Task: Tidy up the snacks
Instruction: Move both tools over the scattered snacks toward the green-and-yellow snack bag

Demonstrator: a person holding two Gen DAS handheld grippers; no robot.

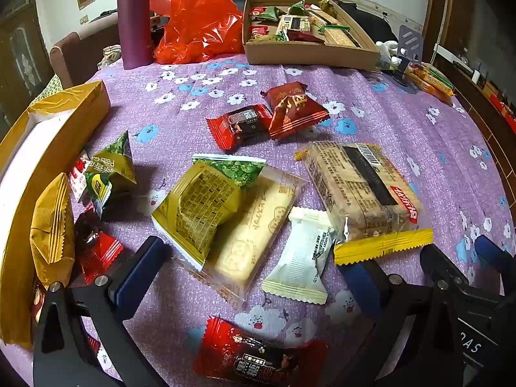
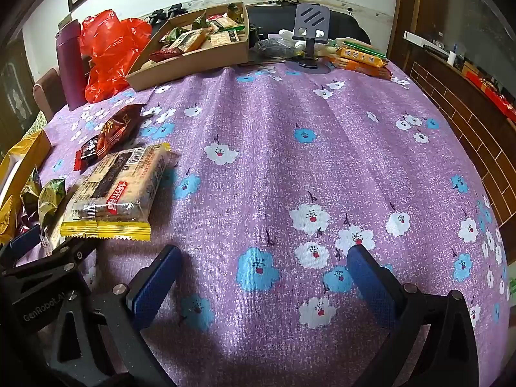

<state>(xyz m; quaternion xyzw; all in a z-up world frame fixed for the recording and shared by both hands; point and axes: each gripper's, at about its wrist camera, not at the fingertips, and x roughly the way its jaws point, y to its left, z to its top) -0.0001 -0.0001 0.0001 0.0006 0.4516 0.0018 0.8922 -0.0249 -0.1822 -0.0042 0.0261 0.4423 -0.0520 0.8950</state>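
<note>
Both spread wide and empty, the left gripper [image 1: 254, 264] frames a biscuit pack [image 1: 254, 232], beyond its left finger "Peas" on a green packet [image 1: 111, 167]; the right gripper [image 2: 262, 271] frames bare tablecloth [image 2: 290, 161].

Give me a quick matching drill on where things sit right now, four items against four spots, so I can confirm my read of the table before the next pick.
Things:
1. purple flask
2. white wrapped candy
3. cardboard tray
4. big yellow-edged cracker pack

Places:
A. far side of the table, already holding snacks
B. just left of the red plastic bag
C. between the cracker pack and the clear biscuit pack
D. right end of the loose pile

Pairs: 1-B, 2-C, 3-A, 4-D
</note>
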